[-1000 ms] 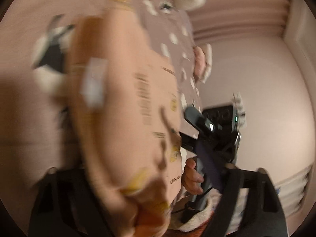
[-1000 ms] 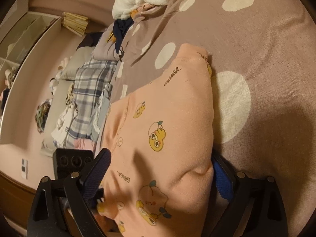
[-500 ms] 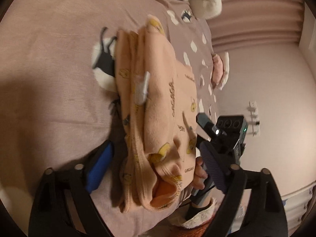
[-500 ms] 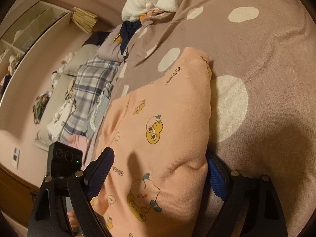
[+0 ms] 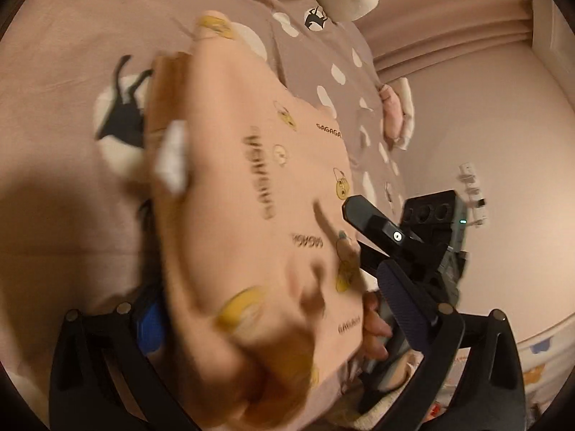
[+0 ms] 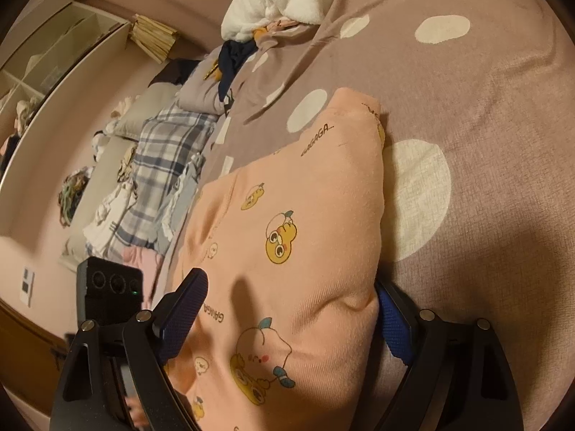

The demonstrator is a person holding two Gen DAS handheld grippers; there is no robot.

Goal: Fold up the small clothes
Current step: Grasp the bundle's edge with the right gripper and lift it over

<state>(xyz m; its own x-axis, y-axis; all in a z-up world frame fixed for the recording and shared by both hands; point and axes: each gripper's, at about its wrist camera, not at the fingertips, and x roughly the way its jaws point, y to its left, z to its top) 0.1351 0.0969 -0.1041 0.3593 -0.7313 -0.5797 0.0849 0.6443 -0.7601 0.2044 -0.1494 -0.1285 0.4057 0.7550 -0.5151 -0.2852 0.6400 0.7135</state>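
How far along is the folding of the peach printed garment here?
Done: the peach garment lies doubled over on the dotted bedspread. In hand: it sits between both claws; the left claw is opening, the right claw straddles its near edge. Left: the unfolded heap of clothes beyond.

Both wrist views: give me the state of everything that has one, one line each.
Peach garment: folded, lying on the spotted bedspread.
Left gripper: jaws opening, garment between them, blurred.
Right gripper: wide, straddling the garment's near end; pad contact unclear.
Clothes pile: unfolded, heaped at the far end.
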